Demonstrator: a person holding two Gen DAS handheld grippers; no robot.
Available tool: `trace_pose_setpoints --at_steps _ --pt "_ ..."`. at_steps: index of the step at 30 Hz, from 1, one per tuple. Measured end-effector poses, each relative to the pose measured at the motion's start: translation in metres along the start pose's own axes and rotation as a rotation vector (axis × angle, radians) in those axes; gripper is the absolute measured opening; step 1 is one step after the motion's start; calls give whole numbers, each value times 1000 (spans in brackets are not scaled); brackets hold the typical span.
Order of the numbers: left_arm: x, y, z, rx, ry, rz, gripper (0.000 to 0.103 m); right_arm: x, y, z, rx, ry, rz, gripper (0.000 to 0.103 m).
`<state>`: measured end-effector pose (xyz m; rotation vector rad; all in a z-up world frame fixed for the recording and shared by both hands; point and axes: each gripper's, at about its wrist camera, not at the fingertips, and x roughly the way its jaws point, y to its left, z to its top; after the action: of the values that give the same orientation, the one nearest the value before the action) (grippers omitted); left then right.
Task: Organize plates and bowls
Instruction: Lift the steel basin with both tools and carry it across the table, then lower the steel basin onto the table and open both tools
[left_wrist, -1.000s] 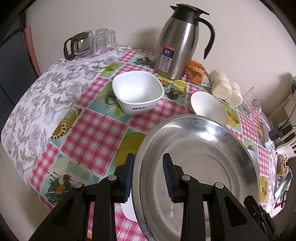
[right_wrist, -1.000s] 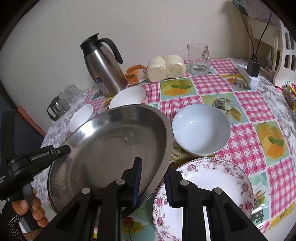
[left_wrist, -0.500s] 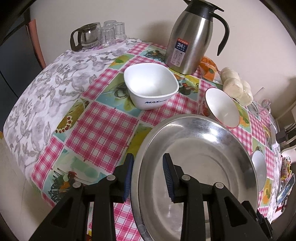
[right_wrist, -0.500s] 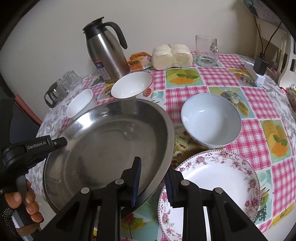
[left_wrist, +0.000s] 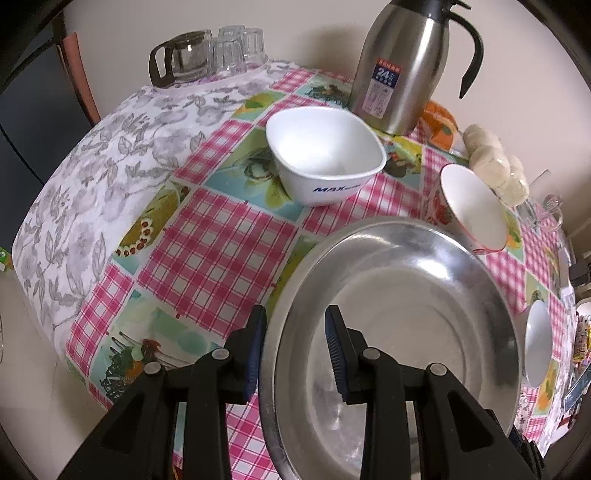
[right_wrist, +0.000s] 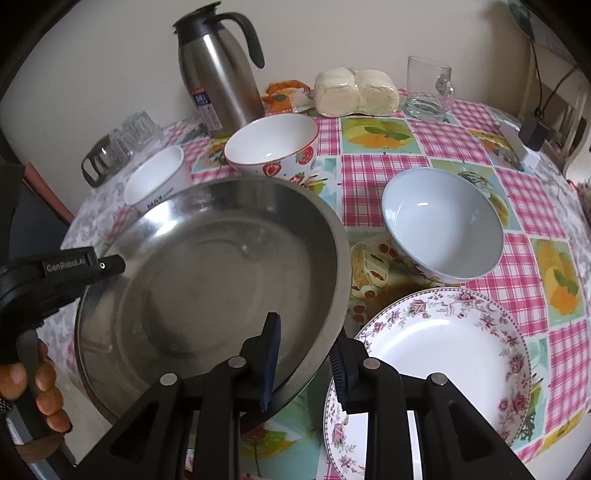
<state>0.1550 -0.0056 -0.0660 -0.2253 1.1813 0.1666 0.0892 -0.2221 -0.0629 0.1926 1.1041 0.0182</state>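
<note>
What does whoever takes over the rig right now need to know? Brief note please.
Left gripper: jaws straddle the steel pan rim at its left edge.
Right gripper: jaws straddle the opposite rim; whether either set of pads is pressing is unclear.
Pan sits low over the table edge, beside the floral plate.
Loose on the table: blue bowl, strawberry bowl, white square bowl.
Done: nothing stacked.
Left: set the pan down, then gather plate and bowls.

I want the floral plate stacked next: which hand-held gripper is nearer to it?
Right. The right hand-held gripper grips the steel pan's rim directly beside the floral plate; the left hand-held gripper holds the pan's opposite rim, farther away.
</note>
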Motion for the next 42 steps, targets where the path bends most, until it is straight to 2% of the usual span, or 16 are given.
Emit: trace_pose_setpoints --at_steps 19,37,38,42 --pt "15 3 -6 -24 75 30 33 16 5 -7 -18 104 -59 29" --pt "25 3 -9 -20 103 46 35 16 5 -8 -1 125 -57 29" --pt "25 2 -9 -18 105 41 35 16 4 -8 5 126 -54 30" --pt "26 0 -9 -9 113 33 35 15 3 -6 15 117 -29 49"
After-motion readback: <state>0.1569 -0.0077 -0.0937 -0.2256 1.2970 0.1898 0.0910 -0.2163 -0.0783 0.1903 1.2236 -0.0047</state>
